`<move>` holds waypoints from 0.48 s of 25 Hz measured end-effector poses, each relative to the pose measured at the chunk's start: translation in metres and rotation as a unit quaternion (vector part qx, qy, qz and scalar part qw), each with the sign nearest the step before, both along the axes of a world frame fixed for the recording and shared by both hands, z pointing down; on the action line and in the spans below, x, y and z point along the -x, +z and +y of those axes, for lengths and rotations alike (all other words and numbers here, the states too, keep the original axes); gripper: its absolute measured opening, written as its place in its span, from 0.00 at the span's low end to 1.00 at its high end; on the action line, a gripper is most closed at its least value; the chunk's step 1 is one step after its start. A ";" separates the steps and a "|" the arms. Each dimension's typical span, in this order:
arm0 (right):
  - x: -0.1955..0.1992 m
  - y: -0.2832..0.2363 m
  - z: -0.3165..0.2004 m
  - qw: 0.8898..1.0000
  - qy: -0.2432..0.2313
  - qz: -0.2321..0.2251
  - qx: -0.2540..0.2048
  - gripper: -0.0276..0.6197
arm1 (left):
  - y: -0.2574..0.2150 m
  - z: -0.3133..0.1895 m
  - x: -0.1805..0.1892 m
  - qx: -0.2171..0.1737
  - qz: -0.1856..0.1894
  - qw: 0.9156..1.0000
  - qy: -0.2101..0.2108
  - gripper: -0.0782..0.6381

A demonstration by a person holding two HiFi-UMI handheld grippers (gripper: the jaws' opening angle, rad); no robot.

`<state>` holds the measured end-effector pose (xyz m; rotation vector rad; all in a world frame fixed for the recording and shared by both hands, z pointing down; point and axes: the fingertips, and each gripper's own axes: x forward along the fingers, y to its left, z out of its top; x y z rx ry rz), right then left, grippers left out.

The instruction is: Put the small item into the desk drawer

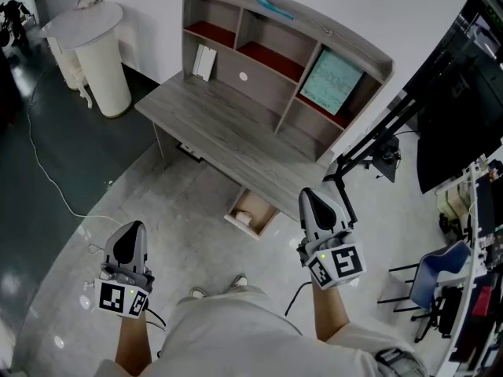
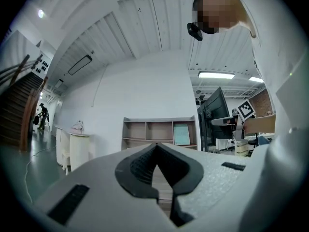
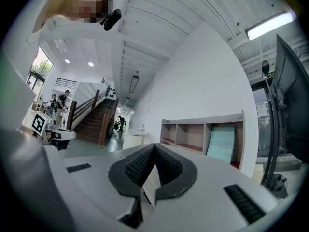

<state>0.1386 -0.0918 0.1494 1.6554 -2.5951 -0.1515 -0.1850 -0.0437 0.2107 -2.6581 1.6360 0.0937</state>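
Observation:
A grey wooden desk (image 1: pixel 228 132) with a shelf hutch (image 1: pixel 275 49) stands against the white wall. Below its front edge a drawer (image 1: pixel 253 213) is pulled open, and a small pale item (image 1: pixel 243 219) lies inside it. My left gripper (image 1: pixel 132 228) hangs over the floor at the lower left, well short of the desk, its jaws shut and empty (image 2: pixel 155 146). My right gripper (image 1: pixel 309 195) is just right of the open drawer near the desk's front edge, also shut with nothing between its pads (image 3: pixel 154 145). Both point level at the desk.
A white round pedestal (image 1: pixel 98 53) stands left of the desk, with a cable (image 1: pixel 47 171) trailing over the floor. A black monitor stand (image 1: pixel 377 144) and screen are at the right, a blue chair (image 1: pixel 436 277) further right. My shoes (image 1: pixel 216 287) show below.

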 end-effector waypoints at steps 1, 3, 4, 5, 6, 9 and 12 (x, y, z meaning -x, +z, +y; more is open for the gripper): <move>0.002 -0.001 0.000 1.000 -0.003 -0.001 0.000 0.04 | 0.000 0.001 0.000 0.000 0.000 1.000 0.000 0.12; 0.006 -0.002 -0.001 1.000 -0.008 -0.004 0.001 0.04 | 0.000 0.003 0.002 0.001 0.001 1.000 0.000 0.12; 0.008 -0.002 -0.001 1.000 -0.010 -0.002 0.000 0.04 | -0.001 0.003 0.003 0.001 0.001 1.000 0.000 0.12; 0.010 -0.002 0.000 1.000 -0.011 0.004 -0.003 0.04 | -0.001 0.003 0.003 0.001 0.001 1.000 0.000 0.12; 0.012 -0.003 0.000 1.000 -0.010 0.013 -0.008 0.04 | -0.002 0.002 0.004 0.001 0.001 1.000 -0.001 0.12; 0.014 -0.004 -0.001 0.999 -0.006 0.028 -0.022 0.04 | -0.002 0.001 0.003 -0.003 0.001 1.000 -0.001 0.12; 0.013 -0.002 -0.003 0.999 -0.010 0.022 -0.025 0.04 | 0.000 0.003 0.001 -0.005 -0.002 1.000 -0.003 0.12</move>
